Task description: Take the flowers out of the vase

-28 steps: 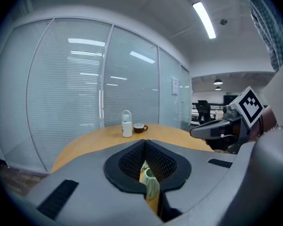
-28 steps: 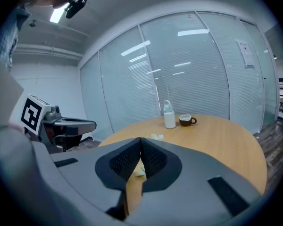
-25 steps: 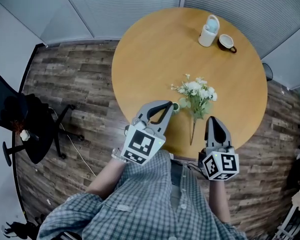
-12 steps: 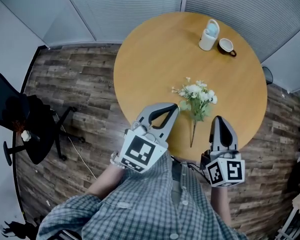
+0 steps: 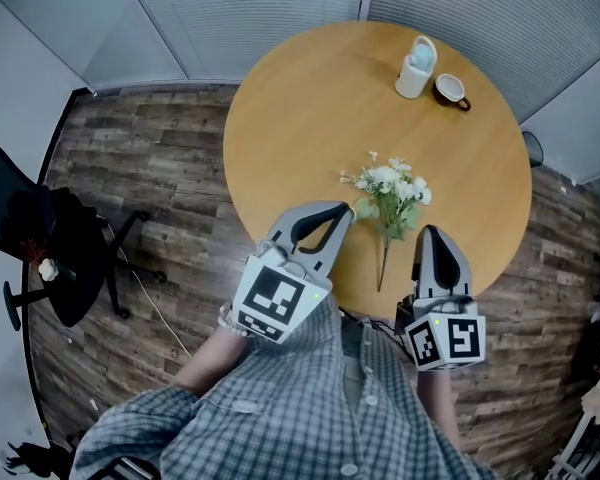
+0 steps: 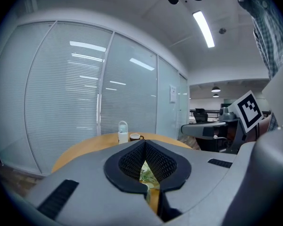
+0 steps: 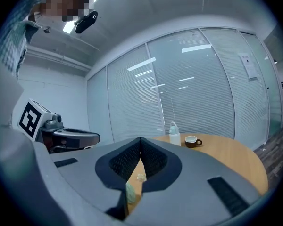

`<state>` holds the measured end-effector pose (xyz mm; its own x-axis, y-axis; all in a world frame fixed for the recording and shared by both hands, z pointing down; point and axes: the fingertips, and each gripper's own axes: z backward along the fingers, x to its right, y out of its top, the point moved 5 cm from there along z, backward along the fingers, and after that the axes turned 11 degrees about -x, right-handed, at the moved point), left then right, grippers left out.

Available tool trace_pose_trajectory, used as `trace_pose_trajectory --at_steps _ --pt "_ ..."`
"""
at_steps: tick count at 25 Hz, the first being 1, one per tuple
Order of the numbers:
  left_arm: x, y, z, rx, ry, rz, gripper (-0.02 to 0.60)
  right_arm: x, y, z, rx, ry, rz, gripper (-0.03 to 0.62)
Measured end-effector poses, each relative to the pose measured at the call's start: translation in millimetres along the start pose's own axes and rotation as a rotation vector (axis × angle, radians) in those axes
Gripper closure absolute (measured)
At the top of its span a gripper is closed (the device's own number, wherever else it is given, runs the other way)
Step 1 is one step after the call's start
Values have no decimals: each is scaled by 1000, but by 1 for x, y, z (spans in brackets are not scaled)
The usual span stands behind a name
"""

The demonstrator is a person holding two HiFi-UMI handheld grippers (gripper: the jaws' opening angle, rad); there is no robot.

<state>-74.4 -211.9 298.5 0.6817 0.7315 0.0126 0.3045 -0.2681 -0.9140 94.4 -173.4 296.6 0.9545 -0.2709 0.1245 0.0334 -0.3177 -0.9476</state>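
Now the flowers (image 5: pixel 392 190) lie flat on the round table (image 5: pixel 310 108), blossoms toward its far side and stem toward the person. The left gripper (image 5: pixel 342 213) hangs just left of the flowers and the right gripper (image 5: pixel 429 234) just right of them, each with jaws pressed together on nothing. Well beyond the flowers stand a white container (image 5: pixel 416 66), possibly the vase, and a cup (image 5: pixel 450 90).

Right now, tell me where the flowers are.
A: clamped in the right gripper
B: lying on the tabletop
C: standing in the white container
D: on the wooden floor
B: the flowers lie flat on the round table, stem toward its near edge, and the right gripper is shut on nothing.
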Motion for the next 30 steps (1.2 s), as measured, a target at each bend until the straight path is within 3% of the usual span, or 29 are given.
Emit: trace_pose_trajectory --at_steps 30 --pt "-1 2 -9 6 -35 7 574 3 -9 -1 -35 -17 -38 585"
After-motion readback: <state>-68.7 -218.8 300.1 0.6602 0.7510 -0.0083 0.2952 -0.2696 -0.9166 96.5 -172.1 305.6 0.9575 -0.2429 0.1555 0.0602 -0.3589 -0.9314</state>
